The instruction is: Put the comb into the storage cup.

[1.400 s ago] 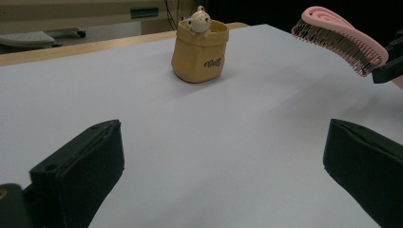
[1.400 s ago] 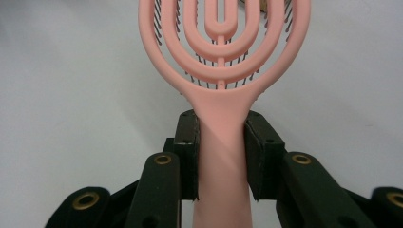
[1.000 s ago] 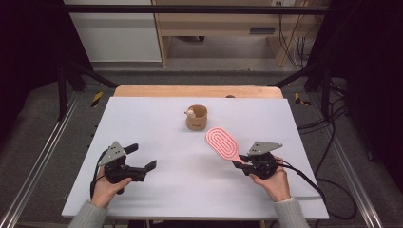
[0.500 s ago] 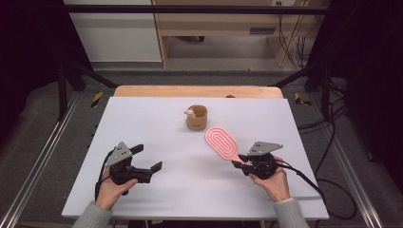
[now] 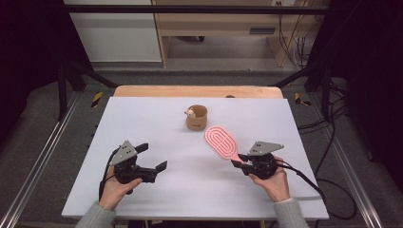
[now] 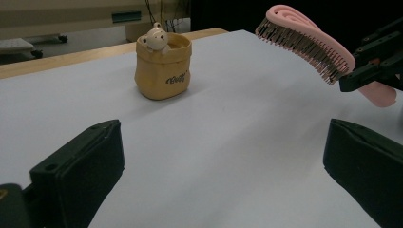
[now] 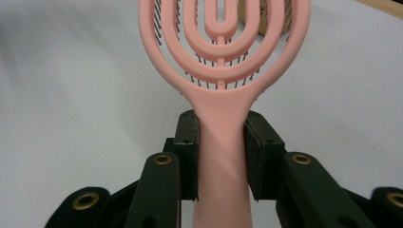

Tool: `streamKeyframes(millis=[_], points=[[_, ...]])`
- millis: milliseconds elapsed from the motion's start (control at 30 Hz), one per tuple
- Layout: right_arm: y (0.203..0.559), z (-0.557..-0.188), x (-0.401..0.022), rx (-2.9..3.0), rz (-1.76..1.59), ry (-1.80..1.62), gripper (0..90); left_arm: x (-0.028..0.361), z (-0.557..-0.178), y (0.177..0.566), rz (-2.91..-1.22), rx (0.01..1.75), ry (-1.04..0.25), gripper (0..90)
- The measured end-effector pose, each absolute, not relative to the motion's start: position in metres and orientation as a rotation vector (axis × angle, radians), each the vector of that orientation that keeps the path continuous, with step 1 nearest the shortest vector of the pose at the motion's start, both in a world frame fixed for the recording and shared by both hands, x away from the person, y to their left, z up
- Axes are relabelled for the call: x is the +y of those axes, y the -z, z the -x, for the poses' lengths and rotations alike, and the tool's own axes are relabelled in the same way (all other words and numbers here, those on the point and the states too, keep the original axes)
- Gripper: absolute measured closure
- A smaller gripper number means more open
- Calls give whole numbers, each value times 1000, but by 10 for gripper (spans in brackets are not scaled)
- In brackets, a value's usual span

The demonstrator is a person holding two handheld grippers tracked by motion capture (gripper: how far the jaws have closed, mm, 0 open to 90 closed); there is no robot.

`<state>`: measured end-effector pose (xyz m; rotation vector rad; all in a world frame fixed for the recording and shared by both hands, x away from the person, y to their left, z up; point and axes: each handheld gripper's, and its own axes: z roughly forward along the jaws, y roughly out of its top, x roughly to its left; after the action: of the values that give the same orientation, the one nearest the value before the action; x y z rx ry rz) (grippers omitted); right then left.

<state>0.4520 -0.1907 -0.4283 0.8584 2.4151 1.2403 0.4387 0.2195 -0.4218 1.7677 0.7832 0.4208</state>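
Pink hairbrush (image 5: 221, 142) is off the table, bristles down, its handle clamped in the right gripper (image 5: 241, 163). The tan pot (image 5: 196, 117) sits at the brush's eleven o'clock. Looks like the carry step; next likely needs tipping it in. Left gripper (image 5: 152, 158) gapes wide, empty.
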Motion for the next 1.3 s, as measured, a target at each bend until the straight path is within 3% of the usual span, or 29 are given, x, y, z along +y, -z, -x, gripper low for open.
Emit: streamKeyframes(millis=[1300], points=[[427, -450, -187, 2405, -839, -1289, 696, 181, -452, 405, -1738, 737, -362, 0]])
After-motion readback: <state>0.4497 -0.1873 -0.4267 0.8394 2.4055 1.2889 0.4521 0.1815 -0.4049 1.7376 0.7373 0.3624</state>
